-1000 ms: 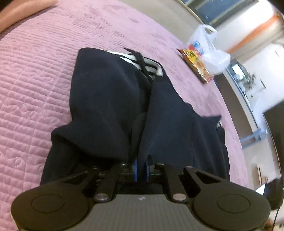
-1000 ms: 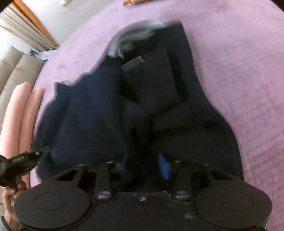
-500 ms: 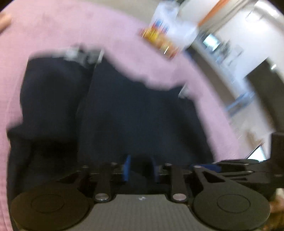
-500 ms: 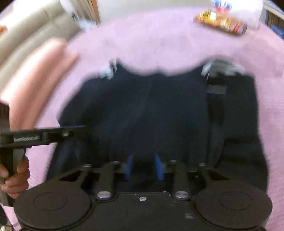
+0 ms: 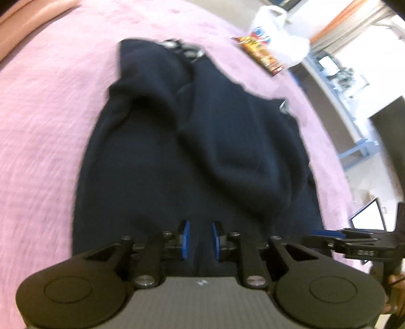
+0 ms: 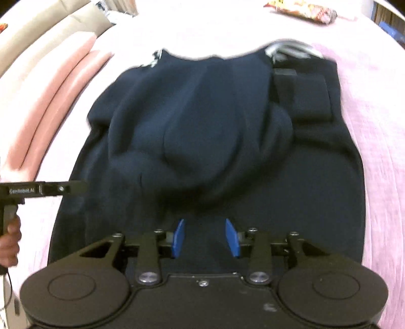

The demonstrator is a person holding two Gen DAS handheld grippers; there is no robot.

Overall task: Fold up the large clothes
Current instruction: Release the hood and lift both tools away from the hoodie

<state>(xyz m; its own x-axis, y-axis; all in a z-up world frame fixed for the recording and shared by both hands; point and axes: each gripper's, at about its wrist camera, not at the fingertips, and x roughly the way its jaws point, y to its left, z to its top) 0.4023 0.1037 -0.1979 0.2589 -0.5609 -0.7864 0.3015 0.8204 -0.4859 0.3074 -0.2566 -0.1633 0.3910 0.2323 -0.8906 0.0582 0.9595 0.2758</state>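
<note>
Navy garment (image 5: 162, 157) fills mid-frame in both views, folded over on the pink bedspread (image 5: 45, 121). Left gripper (image 5: 201, 239) stands narrowly parted above it, pads free; right gripper (image 6: 205, 236) – jaws just opening wider – grips nothing. Snack packet (image 5: 260, 54) lies upper right.

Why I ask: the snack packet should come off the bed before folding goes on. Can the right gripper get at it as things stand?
Probably yes. The right gripper, jaws apart with nothing visibly pinched, hangs over the near hem of the dark garment; the snack packet lies past it on bare pink bedspread.
</note>
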